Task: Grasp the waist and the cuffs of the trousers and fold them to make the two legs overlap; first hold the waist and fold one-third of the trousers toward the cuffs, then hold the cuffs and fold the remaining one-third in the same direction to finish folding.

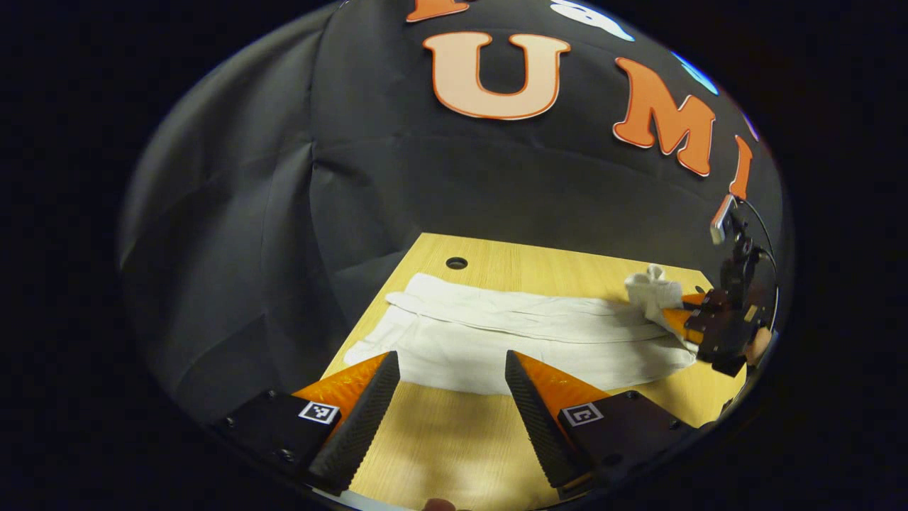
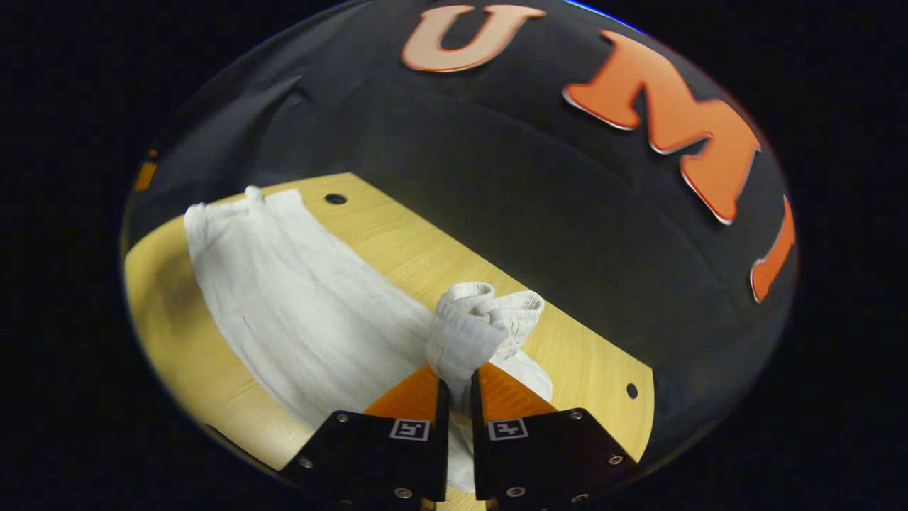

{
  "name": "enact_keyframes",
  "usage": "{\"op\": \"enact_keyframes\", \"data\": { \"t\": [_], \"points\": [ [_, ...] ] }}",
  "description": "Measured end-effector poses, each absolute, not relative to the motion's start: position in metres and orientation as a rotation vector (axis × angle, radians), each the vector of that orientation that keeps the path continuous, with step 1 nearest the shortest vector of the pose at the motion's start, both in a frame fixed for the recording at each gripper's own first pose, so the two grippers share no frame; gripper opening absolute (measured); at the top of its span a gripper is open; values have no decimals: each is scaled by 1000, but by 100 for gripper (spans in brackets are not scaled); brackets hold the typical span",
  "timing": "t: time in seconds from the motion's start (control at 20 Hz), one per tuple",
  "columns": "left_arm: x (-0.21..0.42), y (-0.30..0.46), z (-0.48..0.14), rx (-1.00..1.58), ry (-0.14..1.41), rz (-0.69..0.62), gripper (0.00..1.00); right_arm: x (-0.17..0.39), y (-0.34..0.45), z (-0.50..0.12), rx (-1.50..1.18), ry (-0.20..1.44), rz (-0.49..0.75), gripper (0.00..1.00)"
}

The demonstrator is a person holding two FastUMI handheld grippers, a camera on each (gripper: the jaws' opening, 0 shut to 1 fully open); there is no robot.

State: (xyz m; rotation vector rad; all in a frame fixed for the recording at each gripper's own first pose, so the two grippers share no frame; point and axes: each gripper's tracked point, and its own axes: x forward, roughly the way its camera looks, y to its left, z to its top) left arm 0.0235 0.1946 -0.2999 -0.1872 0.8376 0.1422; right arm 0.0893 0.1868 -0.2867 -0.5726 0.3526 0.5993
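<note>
In the right gripper view, the right gripper pinches a bunched end of the white cloth trousers between its two fingers, which sit close together with cloth squeezed in the gap. The bunch stands up above the fingertips in a wrinkly lump. From there the trousers stretch away in one long strip to the far left corner of the light wooden table — that is their long way. The rest lies flat.

In the left gripper view, the left gripper is spread wide with nothing between its fingers. It hangs over bare wood just beside the near long edge of the trousers. Here the trousers run left to right across the table, and the right gripper holds the lifted end at the far right.

The table has small round holes near its edges. A black cloth wall hangs behind it.
</note>
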Motion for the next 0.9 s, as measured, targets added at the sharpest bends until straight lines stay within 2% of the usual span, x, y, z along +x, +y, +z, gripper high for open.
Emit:
{"op": "enact_keyframes", "data": {
  "t": [0.1,0.15,0.25,0.35,0.4,0.45,0.55,0.65,0.8,0.9],
  "points": [
    [24,201,-320,-231,876,146,100,68,202,-307,-578,414,643,21],
    [25,203,-329,-257,903,144,100,61,207,-312,-591,419,644,29],
    [27,199,-339,-322,949,140,100,61,207,-310,-588,426,632,38],
    [25,205,-355,-361,999,158,98,52,207,-310,-527,464,651,58],
    [26,205,-365,-394,1024,164,100,48,210,-307,-493,471,664,62],
    [26,206,-373,-439,1049,168,98,46,209,-301,-478,462,662,80],
    [21,213,-389,-538,1100,187,100,47,197,-289,-476,439,640,92],
    [15,224,-397,-647,1135,219,98,43,192,-281,-460,434,616,98],
    [17,235,-415,-780,1174,289,100,40,179,-266,-434,420,576,98],
    [23,244,-427,-839,1180,316,98,40,170,-256,-417,414,543,98]
  ]
}}
